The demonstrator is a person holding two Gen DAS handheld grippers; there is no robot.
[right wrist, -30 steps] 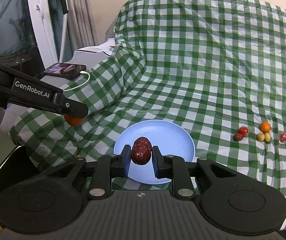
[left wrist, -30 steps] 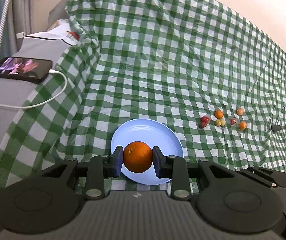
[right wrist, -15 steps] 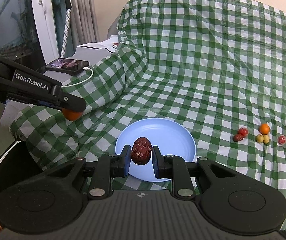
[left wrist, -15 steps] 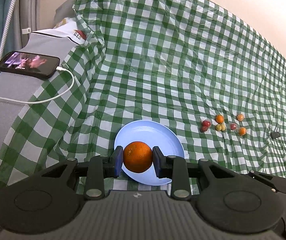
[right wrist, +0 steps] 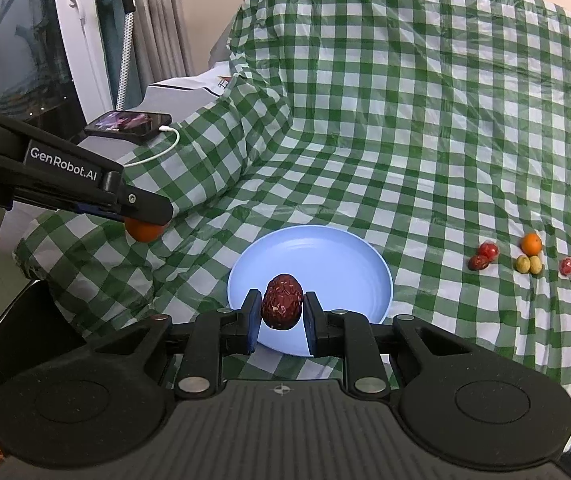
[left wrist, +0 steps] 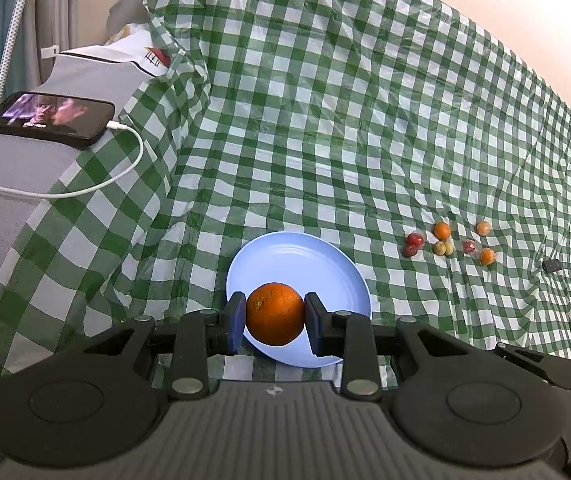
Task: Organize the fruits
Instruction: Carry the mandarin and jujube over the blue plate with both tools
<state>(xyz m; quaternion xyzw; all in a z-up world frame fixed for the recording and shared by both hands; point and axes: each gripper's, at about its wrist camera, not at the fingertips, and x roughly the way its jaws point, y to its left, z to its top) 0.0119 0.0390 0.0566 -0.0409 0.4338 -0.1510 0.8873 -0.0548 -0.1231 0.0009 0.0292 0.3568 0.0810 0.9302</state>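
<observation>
Two fruits sit in your tongs: your left gripper point(left wrist: 274, 316) pinches a round orange point(left wrist: 275, 314), your right gripper point(right wrist: 278, 312) a wrinkled date point(right wrist: 282, 306), long axis upright, above the blue plate point(right wrist: 325, 256); only the right view shows the left gripper's side.

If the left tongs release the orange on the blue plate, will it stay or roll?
The orange looks round and firm, so it probably rolls. The blue plate seems shallow; its raised rim may stop a gentle roll. The wrinkled tablecloth beyond might slow it.
</observation>
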